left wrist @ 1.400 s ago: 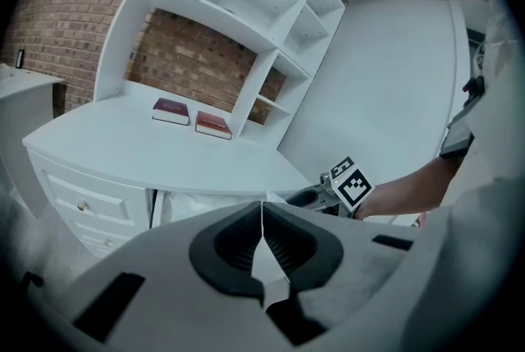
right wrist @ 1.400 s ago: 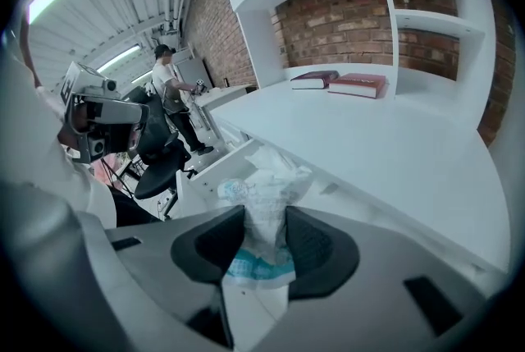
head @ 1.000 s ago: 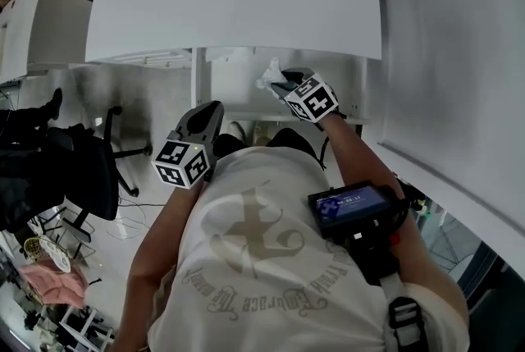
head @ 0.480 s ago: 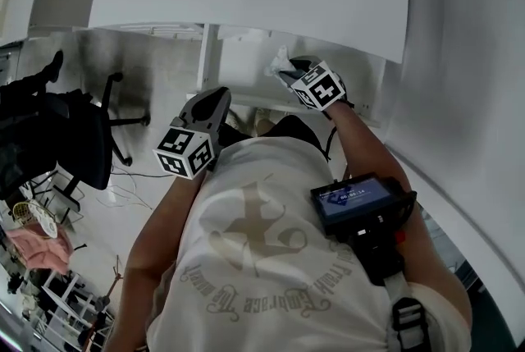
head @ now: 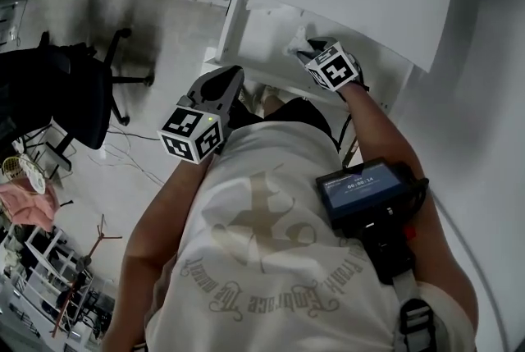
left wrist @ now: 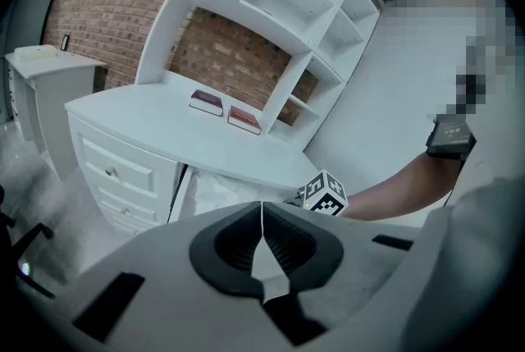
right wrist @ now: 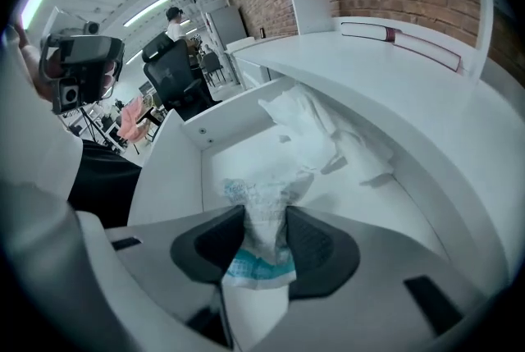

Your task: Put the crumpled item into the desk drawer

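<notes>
The crumpled item [right wrist: 261, 221] is a white wad with teal print. My right gripper [right wrist: 259, 237] is shut on it, and the wad bulges out past the jaws. It hangs over the open white desk drawer [right wrist: 168, 170], with the drawer floor just below. In the head view the right gripper [head: 309, 55] reaches under the desk edge with the crumpled item [head: 297, 40] at its tip, above the drawer [head: 256, 29]. My left gripper [head: 220, 89] sits near my torso with its jaws shut and nothing in them; the same left gripper [left wrist: 262, 219] shows empty in its own view.
More crumpled white wrapping [right wrist: 316, 129] lies deeper in the drawer. The white desk top [left wrist: 156, 122] carries two red books [left wrist: 207, 102] beneath a shelf unit. A side cabinet with drawers [left wrist: 115, 178] stands at the left. A black office chair [head: 57, 92] stands on the floor at left.
The right gripper has carried the crumpled item forward, under the desk edge and over the drawer. The head view has swung, so the desk sits higher in frame. The left gripper has hardly moved.
</notes>
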`<state>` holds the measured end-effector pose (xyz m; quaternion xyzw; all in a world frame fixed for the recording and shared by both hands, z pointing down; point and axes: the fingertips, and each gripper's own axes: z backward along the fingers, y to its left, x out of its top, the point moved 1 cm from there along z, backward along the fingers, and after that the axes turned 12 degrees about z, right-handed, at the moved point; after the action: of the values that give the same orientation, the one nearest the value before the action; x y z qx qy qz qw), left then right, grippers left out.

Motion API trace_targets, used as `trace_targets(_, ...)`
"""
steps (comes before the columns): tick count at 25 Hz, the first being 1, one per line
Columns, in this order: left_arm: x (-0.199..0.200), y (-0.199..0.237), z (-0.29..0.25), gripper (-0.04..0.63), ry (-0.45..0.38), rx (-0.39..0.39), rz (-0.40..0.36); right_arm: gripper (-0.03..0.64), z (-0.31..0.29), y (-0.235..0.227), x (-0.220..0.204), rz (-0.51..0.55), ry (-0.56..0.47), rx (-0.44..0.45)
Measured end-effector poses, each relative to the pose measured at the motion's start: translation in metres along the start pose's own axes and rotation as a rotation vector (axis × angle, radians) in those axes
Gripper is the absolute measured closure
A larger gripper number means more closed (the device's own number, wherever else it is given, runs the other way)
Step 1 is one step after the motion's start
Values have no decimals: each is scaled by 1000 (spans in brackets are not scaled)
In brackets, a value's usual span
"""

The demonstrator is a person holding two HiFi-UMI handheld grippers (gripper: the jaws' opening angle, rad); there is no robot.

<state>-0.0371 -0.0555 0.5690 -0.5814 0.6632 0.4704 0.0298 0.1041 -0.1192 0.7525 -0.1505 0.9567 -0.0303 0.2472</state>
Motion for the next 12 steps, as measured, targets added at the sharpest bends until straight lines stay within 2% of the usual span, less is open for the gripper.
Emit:
trace_targets(6, -10, 19, 6, 571, -8, 51, 52, 442, -26, 4, 4, 43, 32, 19)
trace_targets(12, -14, 30, 4, 571, -17, 66, 85, 442, -46, 3, 7, 88, 50, 38)
